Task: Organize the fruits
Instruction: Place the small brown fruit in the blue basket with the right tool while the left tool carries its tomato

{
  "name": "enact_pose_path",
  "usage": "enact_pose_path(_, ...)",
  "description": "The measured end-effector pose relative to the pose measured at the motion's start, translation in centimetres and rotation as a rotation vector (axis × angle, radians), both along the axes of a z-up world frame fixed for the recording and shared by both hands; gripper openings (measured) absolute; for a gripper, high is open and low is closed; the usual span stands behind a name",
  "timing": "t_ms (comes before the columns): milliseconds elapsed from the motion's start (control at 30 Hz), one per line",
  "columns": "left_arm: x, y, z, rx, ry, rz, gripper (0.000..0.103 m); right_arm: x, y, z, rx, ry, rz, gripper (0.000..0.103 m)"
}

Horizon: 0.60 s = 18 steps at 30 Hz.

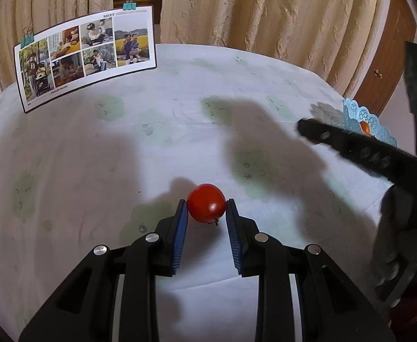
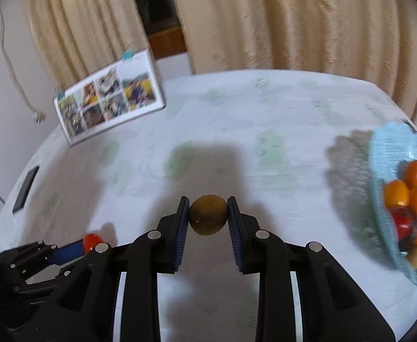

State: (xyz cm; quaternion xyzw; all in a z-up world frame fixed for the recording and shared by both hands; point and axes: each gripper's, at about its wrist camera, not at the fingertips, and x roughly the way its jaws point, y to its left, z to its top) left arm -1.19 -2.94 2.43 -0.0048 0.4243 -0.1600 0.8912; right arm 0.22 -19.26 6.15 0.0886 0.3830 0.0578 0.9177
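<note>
My left gripper (image 1: 206, 203) is shut on a small red tomato (image 1: 206, 203), held just above the pale tablecloth (image 1: 151, 148). In the right wrist view my right gripper (image 2: 208, 213) is shut on a brown-green round fruit (image 2: 208, 214), its blue pads pressing both sides. The left gripper (image 2: 90, 243) and its red tomato (image 2: 92, 241) show at the lower left of that view. A light blue lacy basket (image 2: 385, 171) at the right edge of the table holds several orange, red and brown fruits. The same basket (image 1: 379, 131) peeks out behind the right gripper's finger (image 1: 351, 145) in the left wrist view.
A photo collage card (image 1: 85, 57) stands clipped at the back left of the table. A dark phone (image 2: 26, 189) lies near the left table edge. Beige curtains (image 1: 251, 8) hang behind the table, and a wooden cabinet (image 1: 391, 57) stands at the far right.
</note>
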Motion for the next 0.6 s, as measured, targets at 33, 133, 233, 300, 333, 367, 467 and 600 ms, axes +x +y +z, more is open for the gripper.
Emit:
enact_pose_path(33, 0.0, -0.2, 0.1, 0.003, -0.003, -0.002, 0.028, -0.2, -0.6, 0.3, 0.005, -0.007, -0.015, 0.028)
enact_pose_path(133, -0.1, -0.6, 0.4, 0.011, -0.009, -0.009, 0.028, -1.2, -3.1, 1.3, 0.023, -0.037, -0.075, 0.028)
enact_pose_path(233, -0.2, -1.3, 0.8, 0.020, -0.020, -0.022, 0.028, -2.3, -5.9, 2.2, 0.036, -0.065, -0.140, 0.028)
enact_pose_path(300, -0.3, -1.7, 1.2, 0.026, -0.029, -0.032, 0.028, -3.2, -7.7, 2.7, 0.038, -0.083, -0.186, 0.028)
enact_pose_path(333, -0.3, -1.9, 1.3, 0.028, -0.032, -0.035, 0.028, -3.7, -8.6, 2.8, 0.037, -0.090, -0.206, 0.028)
enact_pose_path(367, -0.3, -2.1, 1.4, 0.031, -0.037, -0.040, 0.028, -4.3, -9.5, 3.0, 0.040, -0.094, -0.226, 0.028)
enact_pose_path(467, -0.3, -2.8, 1.9, 0.040, -0.045, -0.050, 0.028, -6.3, -12.7, 3.1, 0.045, -0.107, -0.307, 0.028)
enact_pose_path(600, -0.4, -4.1, 2.4, 0.051, -0.055, -0.073, 0.028, -8.6, -15.7, 3.2, 0.046, -0.120, -0.383, 0.028)
